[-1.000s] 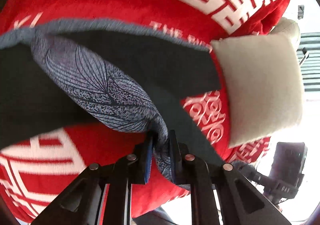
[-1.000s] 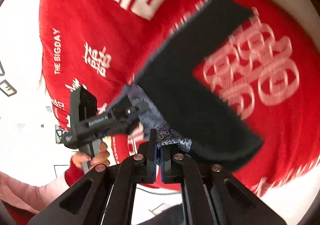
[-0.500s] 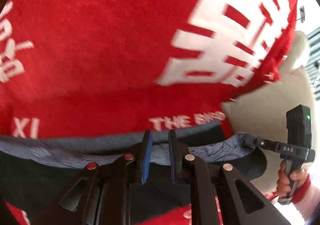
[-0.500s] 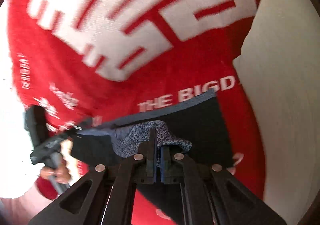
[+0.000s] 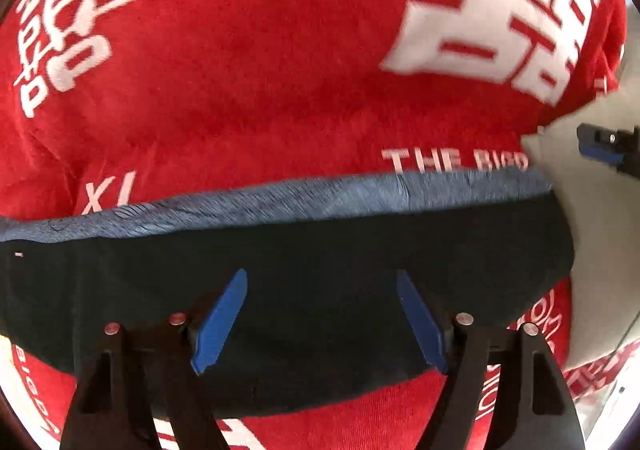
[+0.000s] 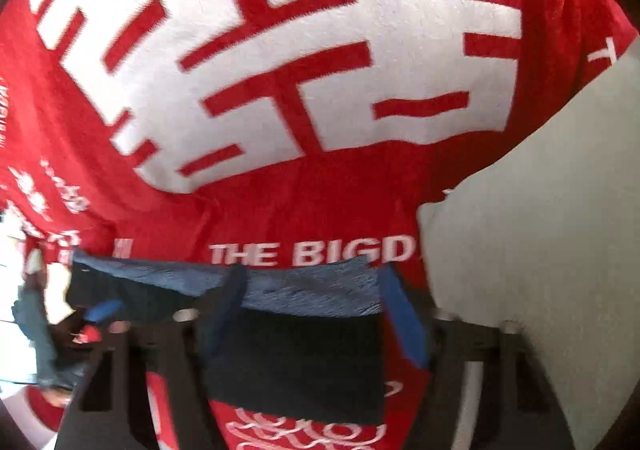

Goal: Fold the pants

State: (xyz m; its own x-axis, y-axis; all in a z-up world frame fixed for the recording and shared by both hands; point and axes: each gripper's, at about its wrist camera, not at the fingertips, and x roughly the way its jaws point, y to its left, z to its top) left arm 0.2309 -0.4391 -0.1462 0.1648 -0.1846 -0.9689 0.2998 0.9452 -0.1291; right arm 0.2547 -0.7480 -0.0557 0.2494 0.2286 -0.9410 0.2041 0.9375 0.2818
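Standing wide apart, the blue fingers of your left gripper hold nothing; the gripper is released and sits directly over the dark panel of the pants. Your right gripper is likewise spread and empty, though that view is blurred.

The pants lie flat on the red blanket, folded into a broad band. In the left wrist view the long axis runs from 9 o'clock to 3 o'clock, square across the gripper's line of sight. The grey-blue patterned edge lies toward 12 o'clock, just beyond the dark panel. In the right wrist view the same band extends from between the fingers out toward 9 o'clock, so the right gripper stands near the garment's right end.

Your left gripper is the nearer to the middle of the band. Judgement: a further fold would call for each gripper to take one end of that long axis.

A pale cushion lies at 3 o'clock, touching the pants' right end. Beyond, at 12 o'clock, large white characters mark the blanket.
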